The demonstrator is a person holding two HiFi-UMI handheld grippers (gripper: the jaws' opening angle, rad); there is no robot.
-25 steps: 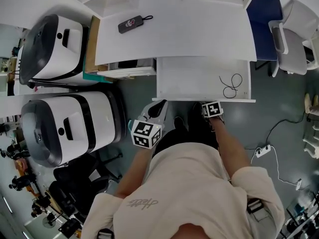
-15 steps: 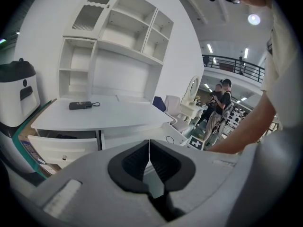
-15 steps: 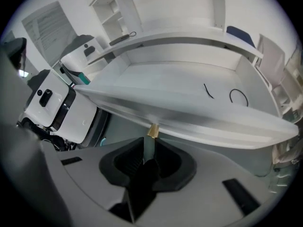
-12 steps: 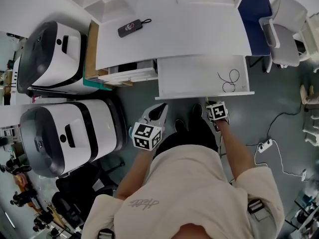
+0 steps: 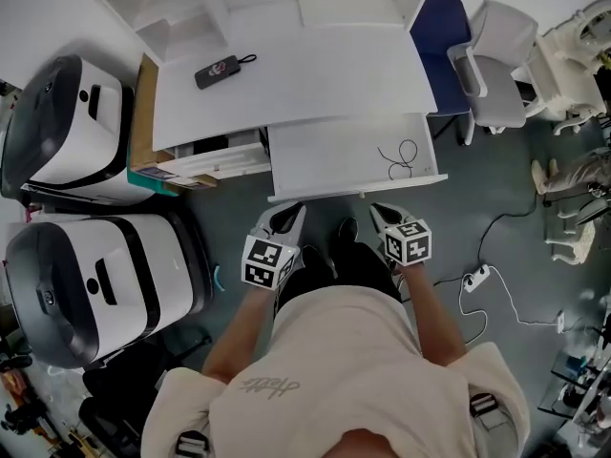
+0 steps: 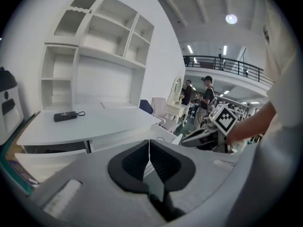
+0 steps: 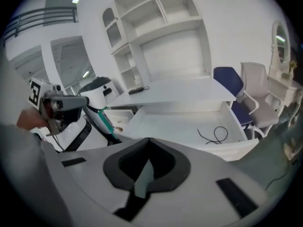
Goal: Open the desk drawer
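Drawer (image 5: 329, 156) stood pulled out beneath white surface (image 5: 286, 74), black cord (image 5: 401, 157) inside. Left tool (image 5: 286, 218) and right tool (image 5: 384, 216), both pressed together and empty, hung near drawer front, apart from it.

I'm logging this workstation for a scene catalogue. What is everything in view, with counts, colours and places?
white desk with shelf hutch: 1, white, top centre
pulled-out desk drawer: 1, white, open at desk front
thin black cable: 1, black, drawer's right end
black handheld device with strap: 1, black, desktop left
large white-and-black machines: 2, left of desk
blue chair: 1, right of desk
white chair: 1, beside blue chair
left gripper: 1, grey, shut, empty
right gripper: 1, grey, shut, empty
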